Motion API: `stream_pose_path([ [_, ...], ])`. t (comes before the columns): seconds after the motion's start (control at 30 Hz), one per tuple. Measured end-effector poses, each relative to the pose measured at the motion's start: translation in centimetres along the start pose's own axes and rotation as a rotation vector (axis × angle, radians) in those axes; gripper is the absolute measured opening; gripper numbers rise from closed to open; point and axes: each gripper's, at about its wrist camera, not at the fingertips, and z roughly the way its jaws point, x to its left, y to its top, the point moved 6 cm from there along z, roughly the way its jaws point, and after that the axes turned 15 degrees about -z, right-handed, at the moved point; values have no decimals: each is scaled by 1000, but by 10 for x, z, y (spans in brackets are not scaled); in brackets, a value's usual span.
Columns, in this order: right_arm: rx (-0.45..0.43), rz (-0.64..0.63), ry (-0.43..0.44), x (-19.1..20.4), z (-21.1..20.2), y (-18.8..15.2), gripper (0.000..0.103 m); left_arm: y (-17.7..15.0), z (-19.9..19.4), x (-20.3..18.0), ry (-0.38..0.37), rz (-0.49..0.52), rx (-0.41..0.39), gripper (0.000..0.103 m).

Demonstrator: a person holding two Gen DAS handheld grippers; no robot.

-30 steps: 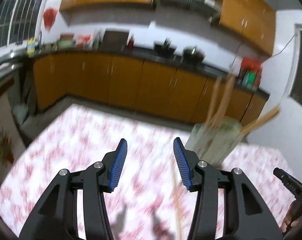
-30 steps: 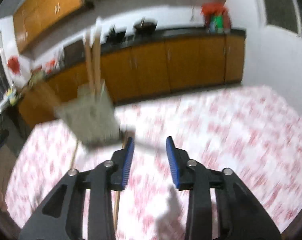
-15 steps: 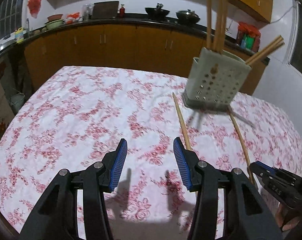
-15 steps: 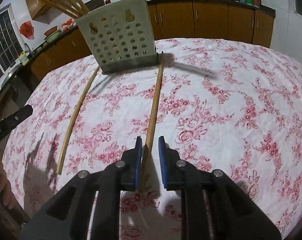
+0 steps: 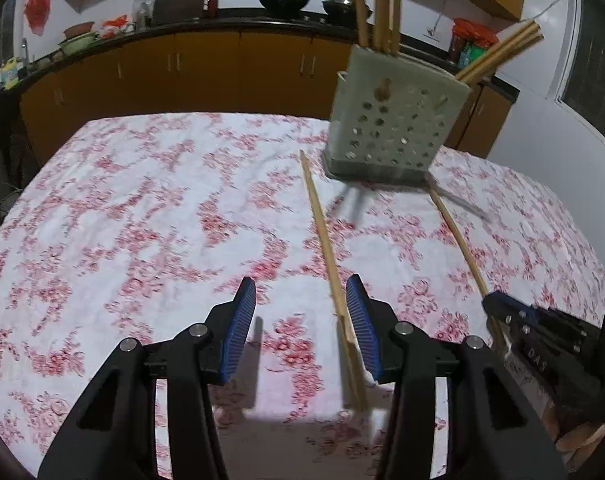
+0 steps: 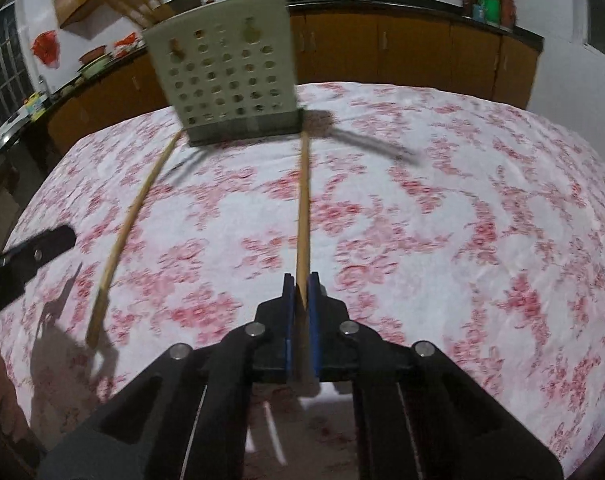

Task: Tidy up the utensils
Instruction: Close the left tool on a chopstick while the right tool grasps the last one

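Observation:
A grey-green perforated utensil holder (image 5: 394, 128) (image 6: 226, 80) stands on the flowered tablecloth with several wooden chopsticks upright in it. Two long chopsticks lie on the cloth. My right gripper (image 6: 301, 280) is shut on the near end of one chopstick (image 6: 303, 200), whose far tip lies by the holder's base. That chopstick shows at the right in the left wrist view (image 5: 458, 240). My left gripper (image 5: 301, 300) is open, and the other chopstick (image 5: 326, 244) (image 6: 130, 224) lies between its jaws, close to the right finger.
Orange kitchen cabinets (image 5: 206, 68) with a dark counter, woks and jars run behind the table. The tablecloth (image 5: 142, 220) spreads wide to the left. The right gripper's body (image 5: 542, 344) sits close on the right of the left gripper.
Both grippers came down from a blurred high view to the table. The right gripper closed on its chopstick. The left gripper moved right, so the other chopstick now lies between its jaws.

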Motion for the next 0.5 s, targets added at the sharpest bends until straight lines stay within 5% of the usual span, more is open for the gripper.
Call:
stream_pose_path([
  [0.5,2,106,-48,-43,-2,-8,8,-24,30,-19,36,69,81,27],
])
